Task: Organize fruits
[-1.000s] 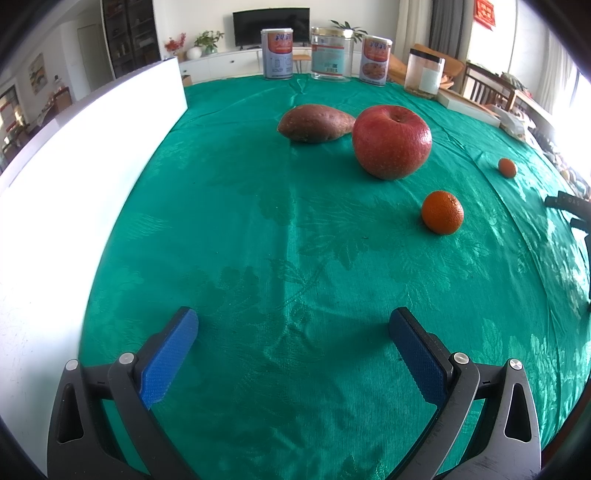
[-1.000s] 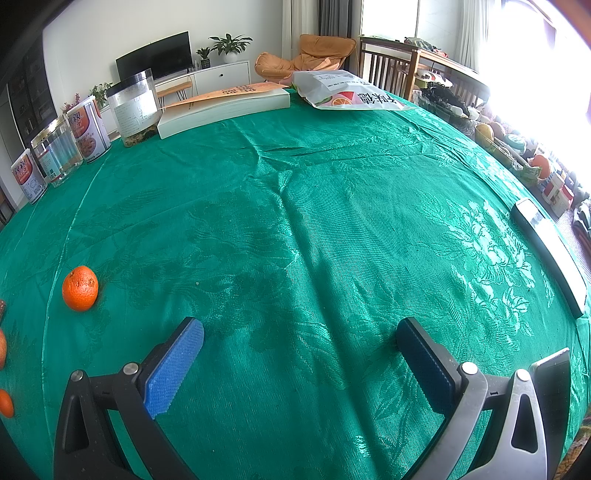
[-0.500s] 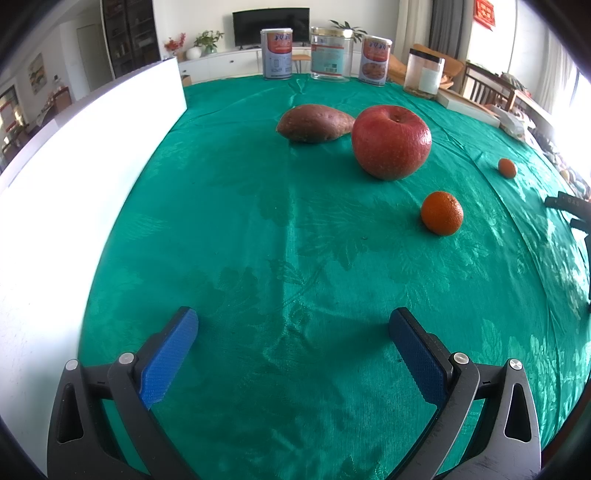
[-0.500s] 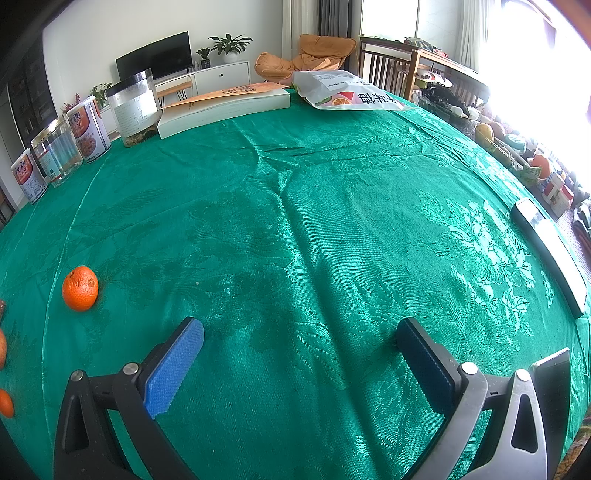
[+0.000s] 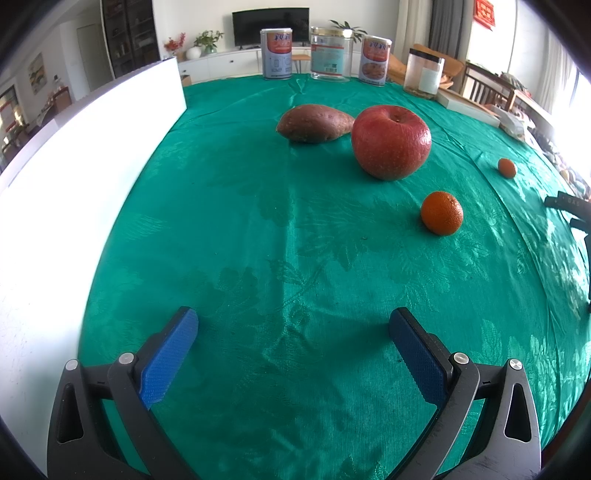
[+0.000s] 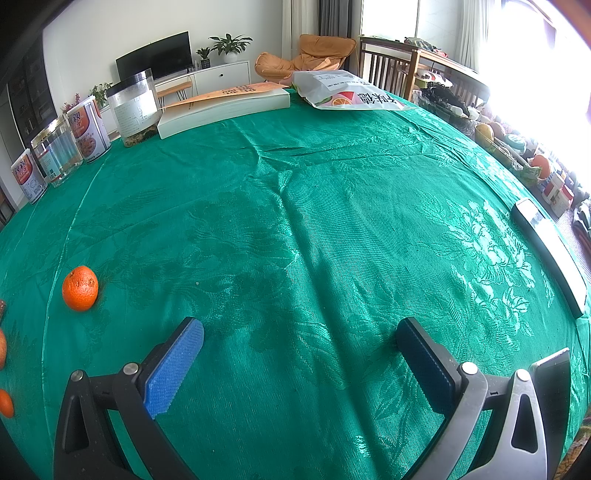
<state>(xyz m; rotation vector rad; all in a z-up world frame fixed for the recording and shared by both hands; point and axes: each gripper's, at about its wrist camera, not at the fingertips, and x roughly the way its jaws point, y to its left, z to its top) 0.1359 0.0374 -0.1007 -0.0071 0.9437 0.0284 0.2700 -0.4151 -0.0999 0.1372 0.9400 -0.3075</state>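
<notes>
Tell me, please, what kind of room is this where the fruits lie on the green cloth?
Most likely a home living and dining room. A flat television stands on a low white cabinet with potted plants by the far wall, and an orange armchair sits behind the table.

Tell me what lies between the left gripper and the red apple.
Only bare green tablecloth, as the left wrist view shows. The left gripper is open, and the apple sits ahead, slightly right, beside the sweet potato.

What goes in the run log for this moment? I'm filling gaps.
left gripper: open, empty | right gripper: open, empty | apple, sweet potato, two oranges: on tablecloth, untouched
</notes>
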